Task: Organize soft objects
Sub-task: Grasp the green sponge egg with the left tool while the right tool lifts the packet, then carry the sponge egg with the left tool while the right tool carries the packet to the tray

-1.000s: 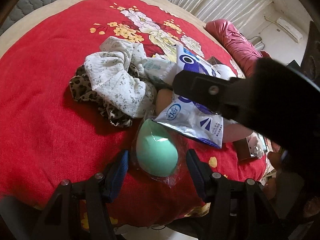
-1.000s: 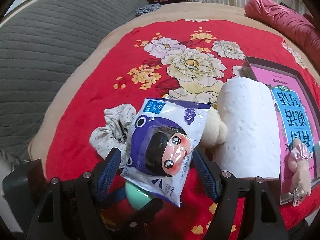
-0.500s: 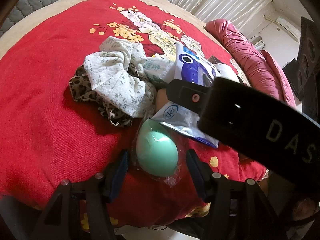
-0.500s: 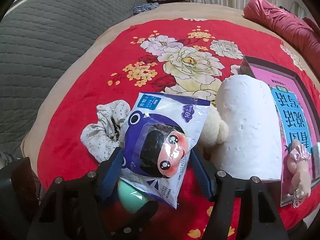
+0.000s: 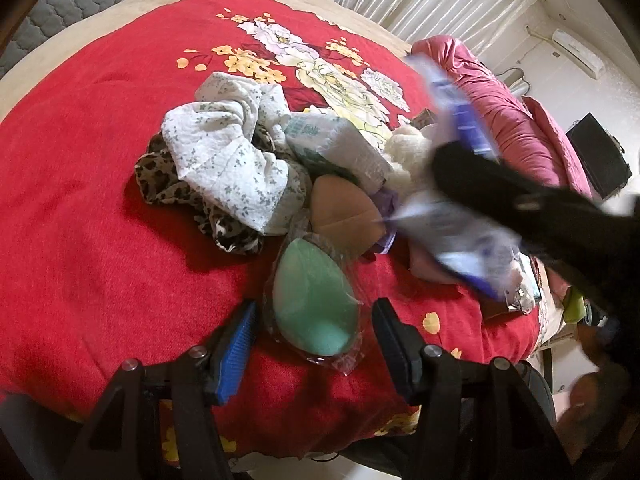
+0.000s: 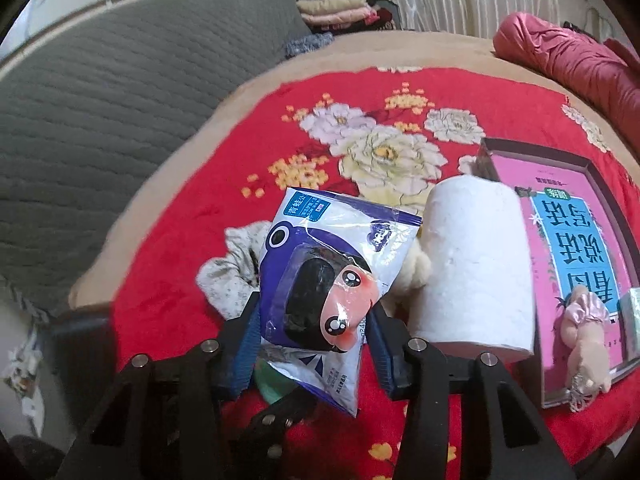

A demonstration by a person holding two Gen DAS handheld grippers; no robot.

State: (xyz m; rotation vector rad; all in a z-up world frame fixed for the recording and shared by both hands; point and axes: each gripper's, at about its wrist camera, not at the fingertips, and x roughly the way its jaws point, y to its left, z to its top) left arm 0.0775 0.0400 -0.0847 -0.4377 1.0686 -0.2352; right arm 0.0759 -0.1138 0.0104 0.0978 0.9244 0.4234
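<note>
A mint-green sponge (image 5: 312,304) in clear wrap lies on the red flowered blanket (image 5: 80,240). It sits between the fingers of my left gripper (image 5: 314,338), which is open, its pads clear of the wrap. My right gripper (image 6: 314,344) has its jaws closing on a blue-and-white cartoon packet (image 6: 332,276), and the pads pinch its lower sides. In the left wrist view that packet (image 5: 460,240) hangs blurred above the pile. A tan sponge (image 5: 344,212), a floral scrunchie (image 5: 224,152) and a leopard scrunchie (image 5: 160,184) lie behind the green sponge.
A tissue pack (image 5: 332,140) and a cream plush toy (image 5: 408,152) sit in the pile. A white paper roll (image 6: 476,264), a pink book box (image 6: 568,240) and a small doll (image 6: 584,328) lie to the right. Grey quilted padding (image 6: 100,120) borders the left.
The right gripper's jaws have narrowed onto the packet and raised it off the pile, uncovering the tan sponge and tissue pack. The left gripper and the green sponge have stayed put.
</note>
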